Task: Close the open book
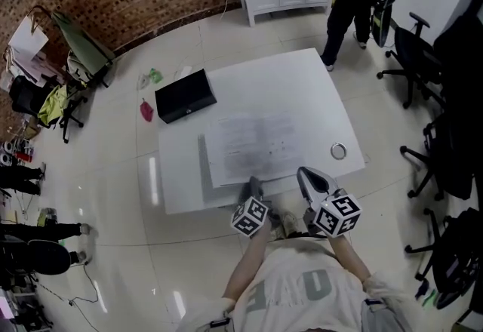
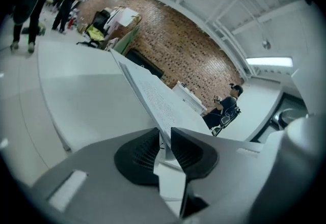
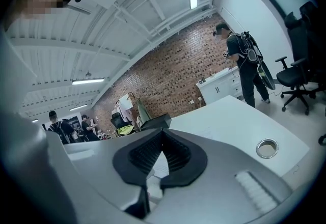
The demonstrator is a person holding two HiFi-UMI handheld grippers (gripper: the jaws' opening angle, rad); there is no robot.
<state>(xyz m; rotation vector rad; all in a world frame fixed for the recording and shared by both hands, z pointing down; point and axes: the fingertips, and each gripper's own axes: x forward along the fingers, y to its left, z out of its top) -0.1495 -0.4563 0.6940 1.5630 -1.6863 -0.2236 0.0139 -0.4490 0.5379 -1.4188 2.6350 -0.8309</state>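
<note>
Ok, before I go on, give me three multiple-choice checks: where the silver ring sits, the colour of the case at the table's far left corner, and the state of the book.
1. The silver ring lies:
A. on the book
B. right of the book, near the table's right edge
C. on the floor

2. The case at the far left corner is:
A. black
B. red
C. white

3. The book is:
A. shut, cover up
B. standing upright
C. lying open, printed pages up

Answers:
1 B: the head view shows the ring alone on bare tabletop to the right of the pages.
2 A: the case is a flat dark slab against the white table.
3 C: two printed pages lie spread side by side in the head view.
</note>
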